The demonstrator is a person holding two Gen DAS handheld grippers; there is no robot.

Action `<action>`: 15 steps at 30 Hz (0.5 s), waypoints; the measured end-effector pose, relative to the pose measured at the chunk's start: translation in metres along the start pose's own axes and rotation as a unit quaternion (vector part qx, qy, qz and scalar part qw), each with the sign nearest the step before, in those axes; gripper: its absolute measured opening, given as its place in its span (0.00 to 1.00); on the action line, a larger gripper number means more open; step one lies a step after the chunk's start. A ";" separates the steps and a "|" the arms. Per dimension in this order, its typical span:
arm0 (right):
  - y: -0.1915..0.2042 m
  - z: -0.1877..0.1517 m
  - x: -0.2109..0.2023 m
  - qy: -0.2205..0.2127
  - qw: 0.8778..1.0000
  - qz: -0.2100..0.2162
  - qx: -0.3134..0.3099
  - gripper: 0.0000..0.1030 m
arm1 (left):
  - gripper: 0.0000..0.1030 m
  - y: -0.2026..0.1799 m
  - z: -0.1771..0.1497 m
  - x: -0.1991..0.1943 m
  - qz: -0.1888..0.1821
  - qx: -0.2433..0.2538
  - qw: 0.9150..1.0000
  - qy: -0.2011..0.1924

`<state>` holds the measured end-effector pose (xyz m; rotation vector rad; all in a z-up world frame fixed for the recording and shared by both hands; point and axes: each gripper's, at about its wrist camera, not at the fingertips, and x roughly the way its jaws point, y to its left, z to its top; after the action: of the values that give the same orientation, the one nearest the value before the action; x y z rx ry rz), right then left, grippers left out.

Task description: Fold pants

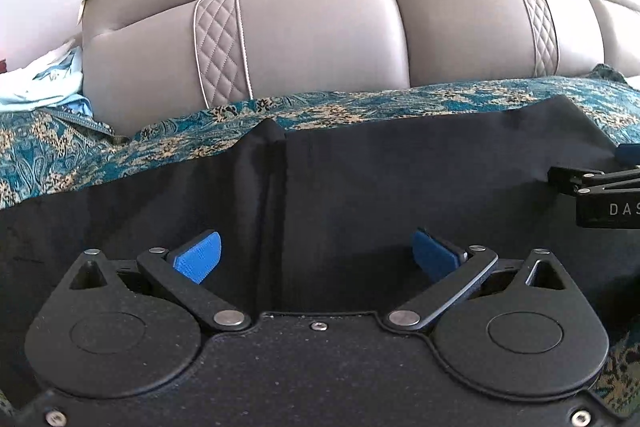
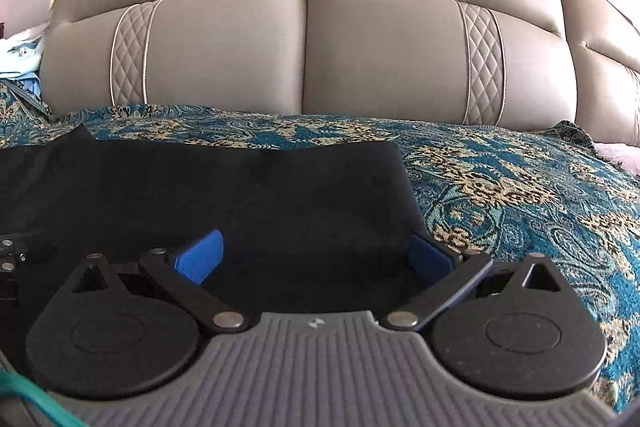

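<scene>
Black pants lie flat on the patterned bedspread near the padded headboard. Left gripper and right gripper hover above them, jaws spread, grasping nothing.

Left claw and right claw both spread wide, side by side.

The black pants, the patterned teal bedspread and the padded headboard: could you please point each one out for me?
black pants (image 2: 240,195), right wrist view, flat middle of the fabric.
patterned teal bedspread (image 2: 520,187), right wrist view, bare area right of the pants.
padded headboard (image 1: 320,39), left wrist view, smooth panel between the quilted strips.
</scene>
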<state>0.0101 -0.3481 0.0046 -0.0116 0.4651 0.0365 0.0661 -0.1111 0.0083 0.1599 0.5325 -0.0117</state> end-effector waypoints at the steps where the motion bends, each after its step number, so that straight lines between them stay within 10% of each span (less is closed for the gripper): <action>1: 0.000 0.000 0.000 0.000 1.000 0.001 0.001 1.00 | 1.00 0.001 -0.001 0.001 -0.002 -0.005 1.000 -0.001; 15: 0.000 -0.001 -0.001 -0.004 1.000 0.001 0.001 1.00 | 1.00 0.012 -0.009 0.006 -0.026 -0.046 0.999 -0.013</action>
<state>0.0087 -0.3483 0.0044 -0.0099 0.4562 0.0383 0.0672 -0.0977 -0.0010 0.0549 0.5109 -0.0396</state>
